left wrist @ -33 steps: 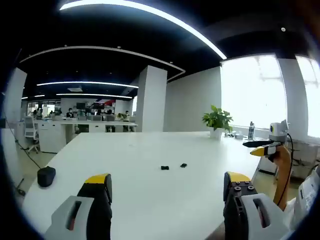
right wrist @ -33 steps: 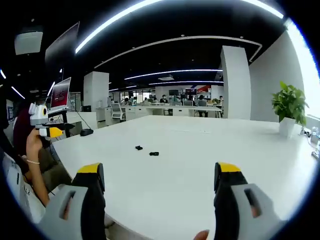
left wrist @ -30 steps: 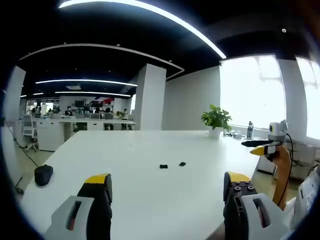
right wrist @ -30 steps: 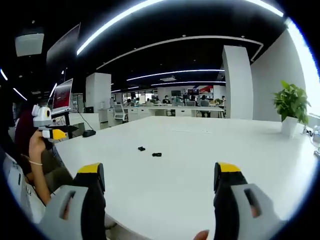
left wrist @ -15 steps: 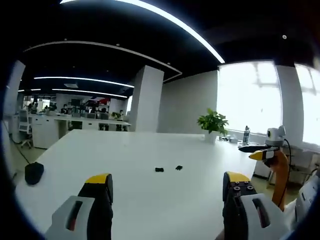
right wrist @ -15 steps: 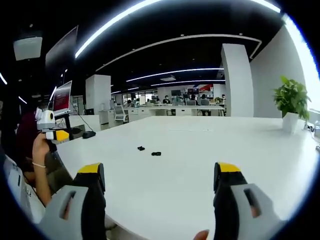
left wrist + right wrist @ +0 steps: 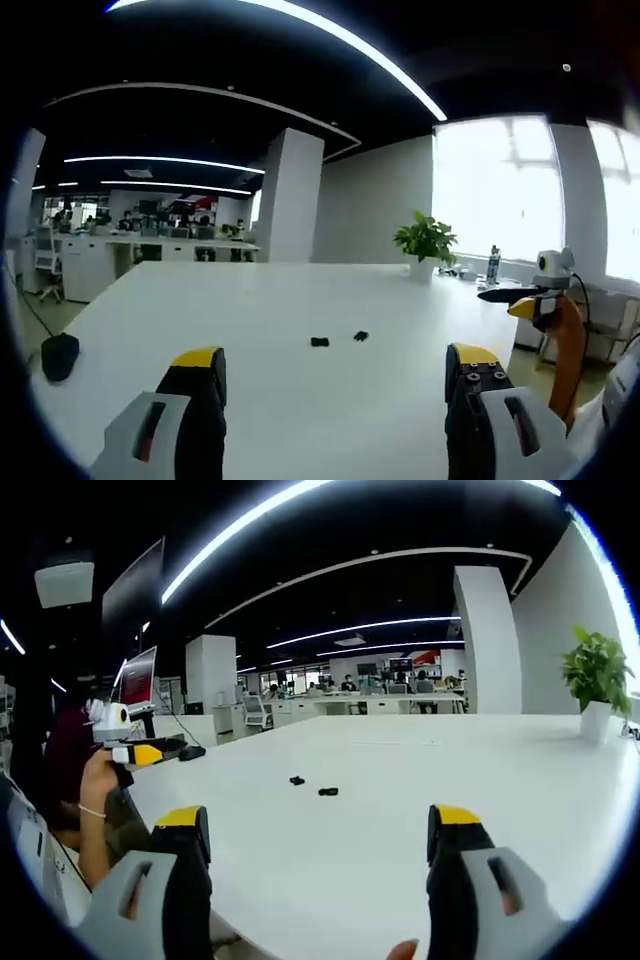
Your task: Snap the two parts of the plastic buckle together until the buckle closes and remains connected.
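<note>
Two small black buckle parts lie apart on the white table point(image 7: 270, 300), a short gap between them: one part point(image 7: 319, 342) to the left and the other part point(image 7: 360, 336) to the right in the left gripper view. The right gripper view shows the same two, one part point(image 7: 297, 780) and the other part point(image 7: 327, 791). My left gripper point(image 7: 334, 372) is open and held well back from them, nothing between its jaws. My right gripper point(image 7: 318, 835) is open too, over the near table edge. The right gripper point(image 7: 545, 300) also appears at the right of the left gripper view, the left gripper point(image 7: 135, 752) at the left of the right gripper view.
A black mouse point(image 7: 58, 356) lies near the table's left edge. A potted plant point(image 7: 427, 245) stands at the far side of the table, with a bottle point(image 7: 494, 264) beyond it. A person's hand point(image 7: 100, 790) holds the other gripper. Desks and seated people fill the far office.
Both cameras have shifted slightly, so the views have slid a little. The buckle parts have stayed where they lay, and both grippers remain open.
</note>
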Tool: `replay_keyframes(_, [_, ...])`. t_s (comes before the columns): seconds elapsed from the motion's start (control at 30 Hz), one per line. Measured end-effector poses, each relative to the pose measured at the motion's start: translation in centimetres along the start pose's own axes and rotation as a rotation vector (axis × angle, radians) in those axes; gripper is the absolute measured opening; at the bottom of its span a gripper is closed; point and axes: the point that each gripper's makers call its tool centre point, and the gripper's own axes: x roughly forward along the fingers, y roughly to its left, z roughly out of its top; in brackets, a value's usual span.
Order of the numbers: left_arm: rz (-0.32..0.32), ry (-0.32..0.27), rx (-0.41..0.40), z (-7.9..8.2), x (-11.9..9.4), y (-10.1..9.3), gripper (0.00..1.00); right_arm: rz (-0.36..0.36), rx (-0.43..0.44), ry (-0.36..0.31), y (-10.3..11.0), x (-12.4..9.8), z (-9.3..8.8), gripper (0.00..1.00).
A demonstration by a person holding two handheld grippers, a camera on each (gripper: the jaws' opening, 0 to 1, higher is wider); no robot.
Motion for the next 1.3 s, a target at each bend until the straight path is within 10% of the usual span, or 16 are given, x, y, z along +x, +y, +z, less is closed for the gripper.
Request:
replay_keyframes(0.3, [-0.037, 0.058, 0.051, -0.3, 1.4, -0.7, 0.89, -0.016, 0.03, -0.028, -1.4, -0.5, -0.4, 0.91])
replay_keyframes(0.5, [-0.206, 0.021, 0.018, 0.2, 2.3, -3.0, 0.9, -0.112, 0.024, 0.007, -3.1, -1.1, -1.0, 0.92])
replay_keyframes(1.3, [-0.438, 0.084, 0.062, 0.5, 5.9, -4.5, 0.83, -0.088, 0.019, 0.003, -2.8, -0.8, -0.8, 0.91])
